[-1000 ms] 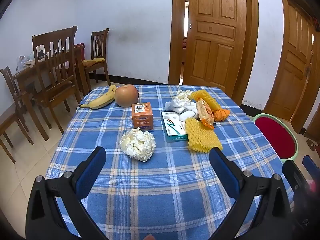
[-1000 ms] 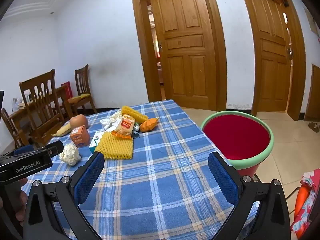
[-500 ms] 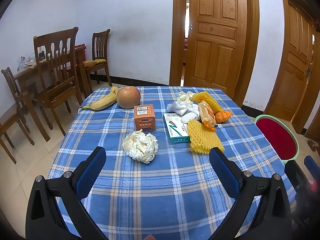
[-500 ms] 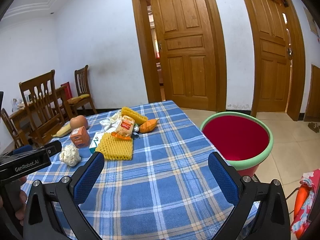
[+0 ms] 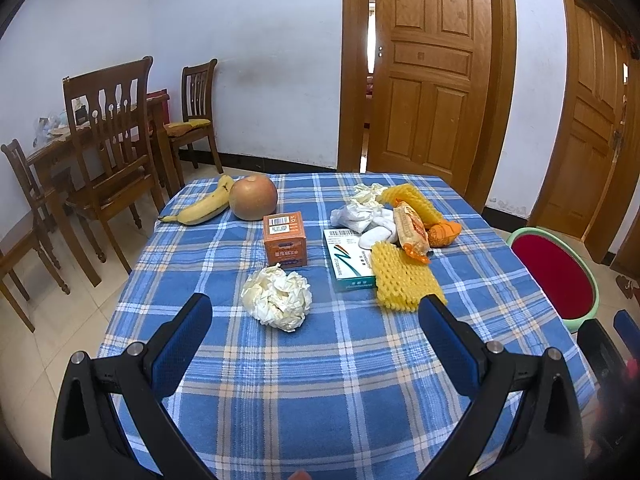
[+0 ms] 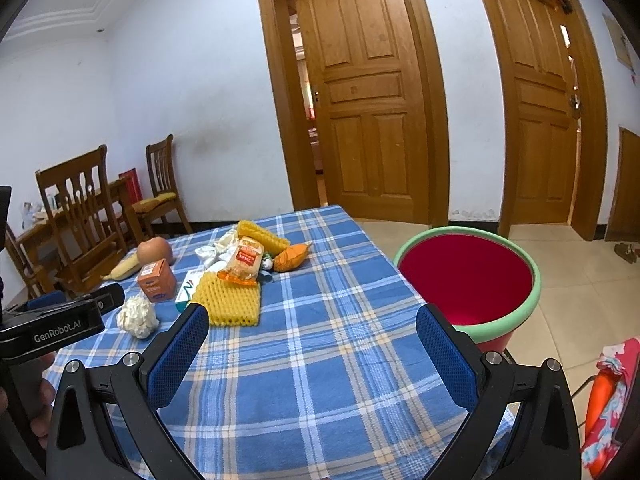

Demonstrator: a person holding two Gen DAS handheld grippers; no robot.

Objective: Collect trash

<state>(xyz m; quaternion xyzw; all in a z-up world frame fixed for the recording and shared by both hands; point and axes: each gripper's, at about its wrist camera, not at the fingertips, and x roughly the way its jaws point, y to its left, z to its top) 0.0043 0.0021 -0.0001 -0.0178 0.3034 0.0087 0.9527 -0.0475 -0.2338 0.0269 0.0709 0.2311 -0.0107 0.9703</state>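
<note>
Both grippers hover over the near edge of the blue plaid tablecloth point(image 5: 320, 380) with fingers spread wide and nothing between them — the left gripper point(image 5: 316, 320) faces a crumpled white paper ball point(image 5: 277, 299) lying mid-table, and the right gripper point(image 6: 312, 328) faces bare cloth near the right edge. Behind the ball stands an orange carton point(image 5: 285, 243), and toward the far right corner lies the trash pile — yellow foam netting point(image 5: 404, 280), a green-and-white box point(image 5: 347, 258), a snack wrapper point(image 5: 411, 227). The red bin with a green rim point(image 6: 470, 280) stands just off the table's right edge.
</note>
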